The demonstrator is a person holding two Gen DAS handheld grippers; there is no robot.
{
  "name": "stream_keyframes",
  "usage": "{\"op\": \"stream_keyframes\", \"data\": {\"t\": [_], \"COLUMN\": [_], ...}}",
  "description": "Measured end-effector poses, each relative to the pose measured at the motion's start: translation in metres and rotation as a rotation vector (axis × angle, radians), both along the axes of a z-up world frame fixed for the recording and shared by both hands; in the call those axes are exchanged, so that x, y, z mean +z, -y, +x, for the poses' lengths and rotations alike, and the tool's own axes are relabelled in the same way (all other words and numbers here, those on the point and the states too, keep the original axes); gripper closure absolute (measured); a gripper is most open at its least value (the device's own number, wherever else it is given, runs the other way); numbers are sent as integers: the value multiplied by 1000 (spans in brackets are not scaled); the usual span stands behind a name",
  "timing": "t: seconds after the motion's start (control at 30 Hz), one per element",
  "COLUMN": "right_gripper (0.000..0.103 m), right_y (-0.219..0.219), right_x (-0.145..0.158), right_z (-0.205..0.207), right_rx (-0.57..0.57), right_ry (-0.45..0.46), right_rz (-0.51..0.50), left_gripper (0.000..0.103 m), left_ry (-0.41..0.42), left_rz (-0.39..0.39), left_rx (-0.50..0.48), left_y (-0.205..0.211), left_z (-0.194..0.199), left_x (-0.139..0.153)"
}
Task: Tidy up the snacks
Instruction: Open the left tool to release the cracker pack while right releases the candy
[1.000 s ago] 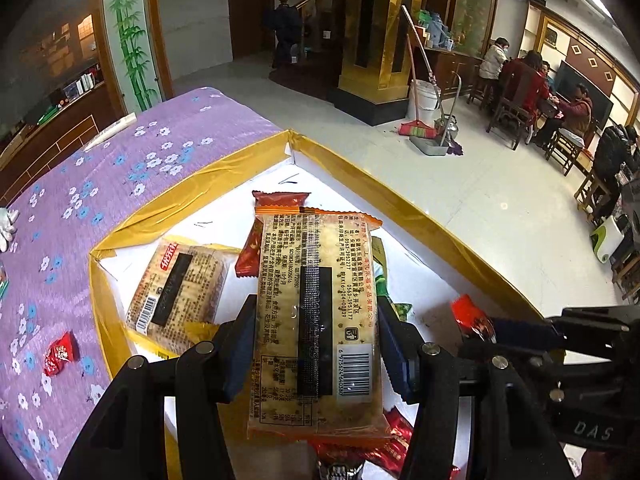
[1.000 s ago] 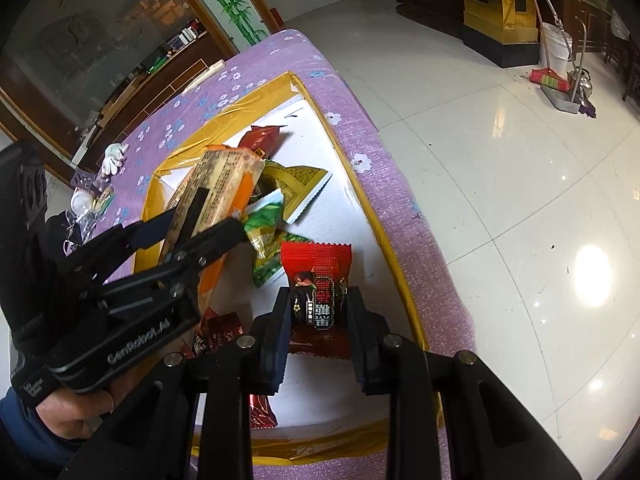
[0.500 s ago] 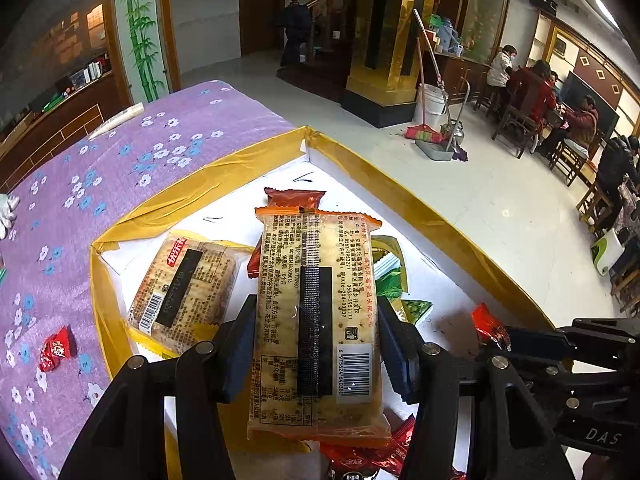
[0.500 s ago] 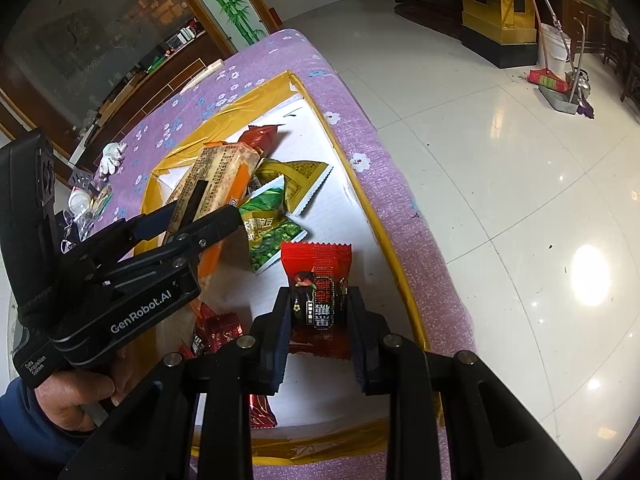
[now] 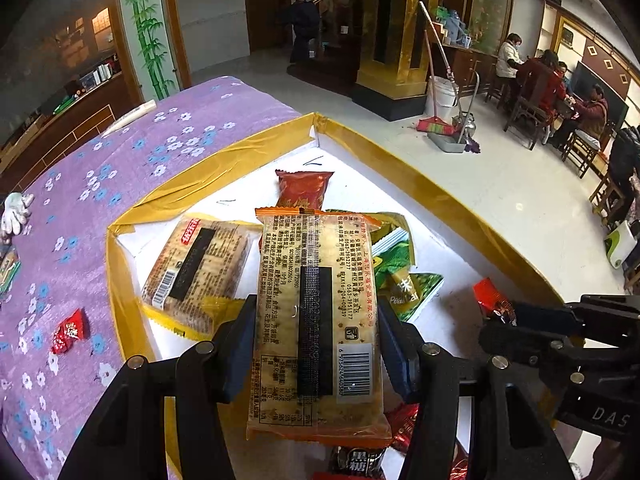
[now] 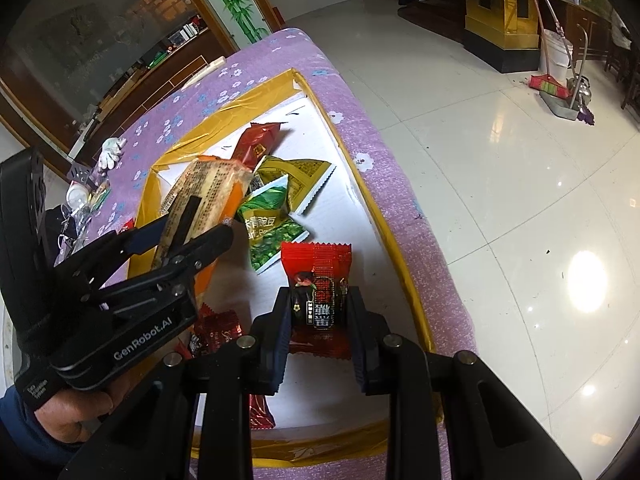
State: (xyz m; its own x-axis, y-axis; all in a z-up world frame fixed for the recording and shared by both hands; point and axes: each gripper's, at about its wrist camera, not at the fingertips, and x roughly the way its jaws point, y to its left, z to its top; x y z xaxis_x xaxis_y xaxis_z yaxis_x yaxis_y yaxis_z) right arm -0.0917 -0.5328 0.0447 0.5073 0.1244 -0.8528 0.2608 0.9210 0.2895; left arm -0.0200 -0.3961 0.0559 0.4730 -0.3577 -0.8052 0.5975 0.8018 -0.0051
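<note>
L wrist: left gripper (image 5: 316, 344) pinching cracker pack (image 5: 316, 316) by its long edges, held above the white tray (image 5: 352, 156); pack is long, far end could sag/slip. R wrist: right gripper (image 6: 320, 320) clamped on red candy (image 6: 318, 280) over tray near edge; thin wrapper, may slide out. Vs 1s ago: both hands static, grips same, only view drifted slightly

Both fisheye views are sharp and evenly lit, with black vignetted corners and lines bowing toward the edges. Right of the purple tablecloth (image 6: 404, 208), the glossy floor (image 6: 520, 184) carries a hard white glare spot; the room beyond is dimmer.
</note>
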Motion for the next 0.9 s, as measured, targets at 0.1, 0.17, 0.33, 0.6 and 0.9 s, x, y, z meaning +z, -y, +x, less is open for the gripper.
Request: {"op": "stream_keyframes", "data": {"t": [0.1,0.17,0.33,0.6,0.9], "right_gripper": [77,77,77,77,77], "right_y": [-5,-6,-7,-8,-10], "right_x": [0,-1,-1,-1,-3], "right_z": [1,2,2,3,3], "right_rx": [14,19,21,23,23], "right_ry": [-2,-3,-6,-9,-13], "right_rz": [-32,-42,-49,-60,-76], "left_gripper": [44,44,44,44,44], "left_ry": [-2,-3,-4,1,4], "left_rz": [1,3,12,17,21], "left_rx": [11,16,12,8,4], "left_y": [-2,-3,-2,-1,0], "left_z": [2,3,4,3,3], "left_x": [-2,-2,-5,-5,-7]}}
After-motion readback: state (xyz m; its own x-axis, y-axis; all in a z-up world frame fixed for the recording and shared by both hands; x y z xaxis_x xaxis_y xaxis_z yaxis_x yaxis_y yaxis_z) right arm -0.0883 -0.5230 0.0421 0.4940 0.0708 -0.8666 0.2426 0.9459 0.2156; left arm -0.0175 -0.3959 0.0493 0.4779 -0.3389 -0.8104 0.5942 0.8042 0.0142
